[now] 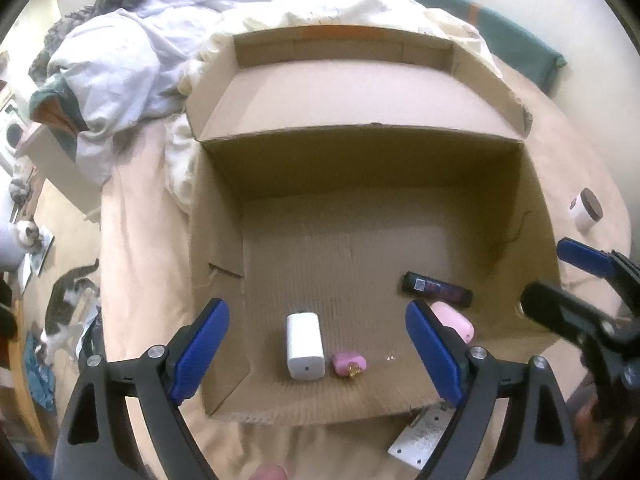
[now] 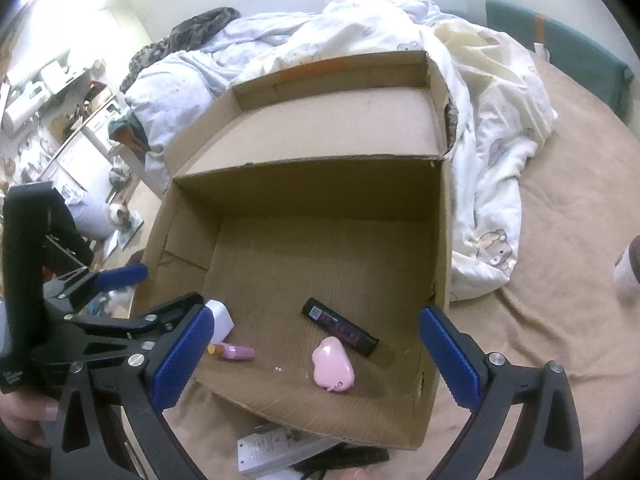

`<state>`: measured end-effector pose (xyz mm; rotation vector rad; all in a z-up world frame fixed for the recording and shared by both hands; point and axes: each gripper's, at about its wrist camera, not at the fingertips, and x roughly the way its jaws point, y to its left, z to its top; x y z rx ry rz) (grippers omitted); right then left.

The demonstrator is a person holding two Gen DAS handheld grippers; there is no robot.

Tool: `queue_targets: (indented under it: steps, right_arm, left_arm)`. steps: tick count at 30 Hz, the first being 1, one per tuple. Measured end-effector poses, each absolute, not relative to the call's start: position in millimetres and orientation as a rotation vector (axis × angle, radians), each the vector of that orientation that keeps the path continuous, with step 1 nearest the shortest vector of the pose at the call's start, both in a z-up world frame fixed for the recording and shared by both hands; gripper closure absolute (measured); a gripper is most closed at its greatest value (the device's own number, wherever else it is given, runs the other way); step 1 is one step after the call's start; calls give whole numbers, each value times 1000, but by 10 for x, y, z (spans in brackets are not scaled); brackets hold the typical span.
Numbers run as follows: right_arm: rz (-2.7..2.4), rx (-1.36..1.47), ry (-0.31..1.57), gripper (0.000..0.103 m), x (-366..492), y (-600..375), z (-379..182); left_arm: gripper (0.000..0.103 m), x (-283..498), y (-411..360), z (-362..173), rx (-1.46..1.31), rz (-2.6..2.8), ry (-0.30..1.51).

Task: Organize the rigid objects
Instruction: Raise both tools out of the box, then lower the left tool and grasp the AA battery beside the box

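Note:
An open cardboard box [image 1: 360, 168] [image 2: 312, 184] lies on the bed. On its floor rest a white charger block [image 1: 305, 346] [image 2: 221, 318], a small pink piece with a gold tip [image 1: 349, 364] [image 2: 236, 351], a pink cloud-shaped case [image 1: 454, 320] [image 2: 333, 365] and a black bar with a label [image 1: 437, 287] [image 2: 340, 327]. My left gripper [image 1: 316, 344] [image 2: 120, 276] stands open above the charger, touching nothing. My right gripper [image 2: 316, 360] [image 1: 576, 256] is open wide over the pink case and the black bar, apart from both.
A rumpled duvet [image 2: 460, 92] crowds the box's far and right sides. A white jar with a brown lid [image 1: 586, 209] [image 2: 629, 272] stands on the beige sheet to the right. A white adapter [image 2: 264, 450] [image 1: 420, 436] lies before the box. A cat [image 1: 66, 312] walks on the floor, left.

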<state>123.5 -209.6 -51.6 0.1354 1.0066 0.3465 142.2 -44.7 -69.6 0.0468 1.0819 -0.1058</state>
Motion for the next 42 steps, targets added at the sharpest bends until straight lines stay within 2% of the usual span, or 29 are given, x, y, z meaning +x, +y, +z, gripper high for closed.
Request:
queue_targets:
  steps: [7, 20, 24, 33, 42]
  right_arm:
    - [384, 200, 963, 0, 1160, -2192, -406]
    - [352, 224, 869, 0, 830, -2425, -78]
    - [364, 251, 929, 0, 706, -2488, -118]
    - [327, 292, 1040, 0, 458, -2601, -369]
    - [309, 248, 1119, 0, 511, -2468, -542]
  left_arm:
    - [14, 1282, -217, -422, 84, -63, 1061]
    - [14, 837, 295, -336, -137, 33, 1115]
    - [14, 716, 347, -341, -126, 53, 1110]
    - [14, 568, 317, -634, -97, 38, 1153]
    - [14, 675, -234, -1315, 113, -124, 1360]
